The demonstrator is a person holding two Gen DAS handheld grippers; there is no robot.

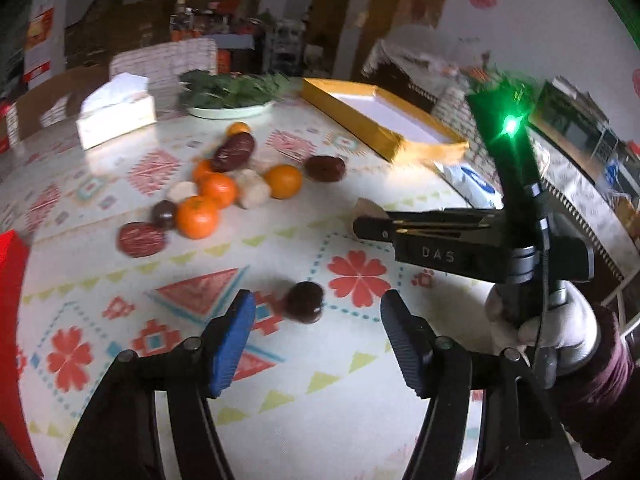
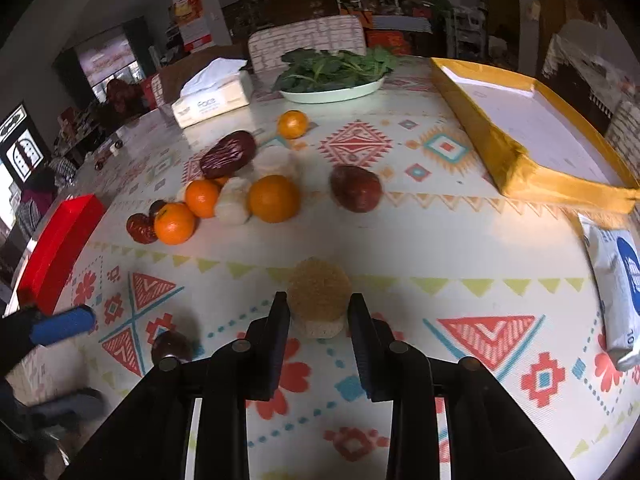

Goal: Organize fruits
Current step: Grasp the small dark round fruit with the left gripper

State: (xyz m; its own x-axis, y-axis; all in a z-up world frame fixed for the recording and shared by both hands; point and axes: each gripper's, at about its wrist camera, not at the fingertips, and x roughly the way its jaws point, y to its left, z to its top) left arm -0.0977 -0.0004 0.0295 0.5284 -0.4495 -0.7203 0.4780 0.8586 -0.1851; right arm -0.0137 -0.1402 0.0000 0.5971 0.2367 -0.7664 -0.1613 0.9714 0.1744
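Note:
A pile of oranges, dark red fruits and pale white pieces lies mid-table; the pile also shows in the right wrist view. My left gripper is open, with a small dark fruit on the cloth between its fingertips. My right gripper is shut on a tan, rough-topped round piece; in the left wrist view the right gripper reaches in from the right. A yellow tray with a white floor stands at the far right.
A red box sits at the left table edge. A tissue box and a plate of greens stand at the back. A white and blue packet lies at the right edge. One dark red fruit lies apart near the tray.

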